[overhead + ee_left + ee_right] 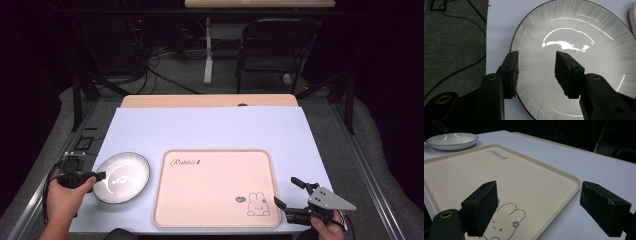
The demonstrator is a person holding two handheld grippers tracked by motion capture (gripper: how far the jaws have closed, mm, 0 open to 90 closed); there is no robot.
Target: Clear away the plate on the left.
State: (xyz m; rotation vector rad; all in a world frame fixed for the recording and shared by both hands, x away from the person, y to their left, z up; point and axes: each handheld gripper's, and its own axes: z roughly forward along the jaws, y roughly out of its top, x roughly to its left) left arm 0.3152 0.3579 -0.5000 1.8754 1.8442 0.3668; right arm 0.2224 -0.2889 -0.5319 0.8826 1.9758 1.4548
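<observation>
A white ribbed plate [125,176] with a thin dark rim lies on the table's left part. My left gripper [101,176] reaches it from the left, held in a hand. In the left gripper view the gripper [537,71] is open over the plate [574,32], one jaw at the rim's left edge, the other above the inside. A cream tray [210,190] with a rabbit drawing lies at the centre. My right gripper [285,191] stands open at the tray's near right corner. Its own view shows the gripper [539,205] with the tray [474,172] edge between the jaws.
A pale blue mat [210,130] covers the tabletop, with a wooden edge at the back. A black folding chair [272,45] and a table leg stand beyond it. Cables lie on the grey floor [451,45] left of the table.
</observation>
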